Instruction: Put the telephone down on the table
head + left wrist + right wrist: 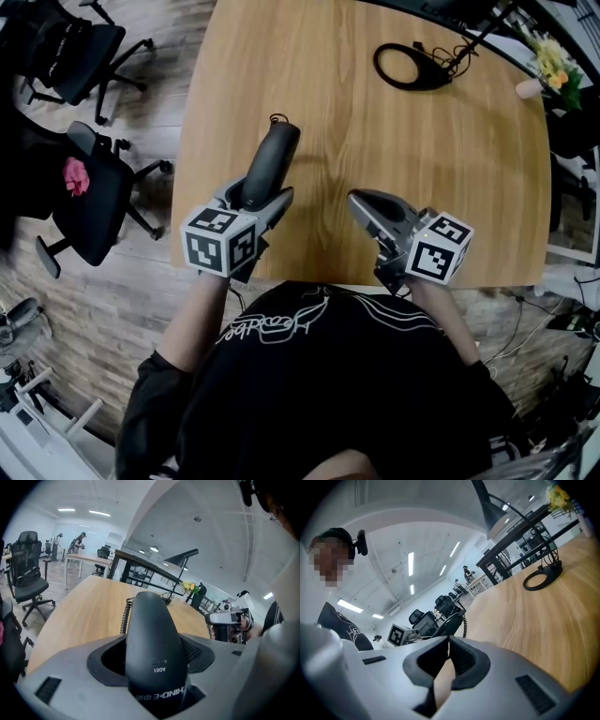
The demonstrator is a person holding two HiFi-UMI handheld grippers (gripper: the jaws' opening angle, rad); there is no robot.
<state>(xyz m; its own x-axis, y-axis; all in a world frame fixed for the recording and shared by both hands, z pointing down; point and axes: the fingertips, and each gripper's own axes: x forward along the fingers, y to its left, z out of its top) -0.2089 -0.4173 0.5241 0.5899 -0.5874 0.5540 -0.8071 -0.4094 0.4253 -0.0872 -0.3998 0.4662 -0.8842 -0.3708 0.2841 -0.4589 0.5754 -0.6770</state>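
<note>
A black telephone handset [268, 165] sticks forward out of my left gripper [251, 199], which is shut on its lower part. In the left gripper view the handset [152, 644] fills the space between the jaws, and its coiled cord [125, 616] trails onto the wooden table [89, 604]. My right gripper [367, 208] hovers over the near edge of the table [375, 122], shut with nothing in it. In the right gripper view its pads [461, 656] meet at the tips, and the handset [449, 624] and the left gripper's marker cube [397, 633] show beyond.
A black lamp base with a ring foot [412, 67] stands at the far right of the table, also in the right gripper view as lamp base [542, 577]. Yellow flowers [553, 64] sit at the far right corner. Black office chairs [89, 192] stand left of the table.
</note>
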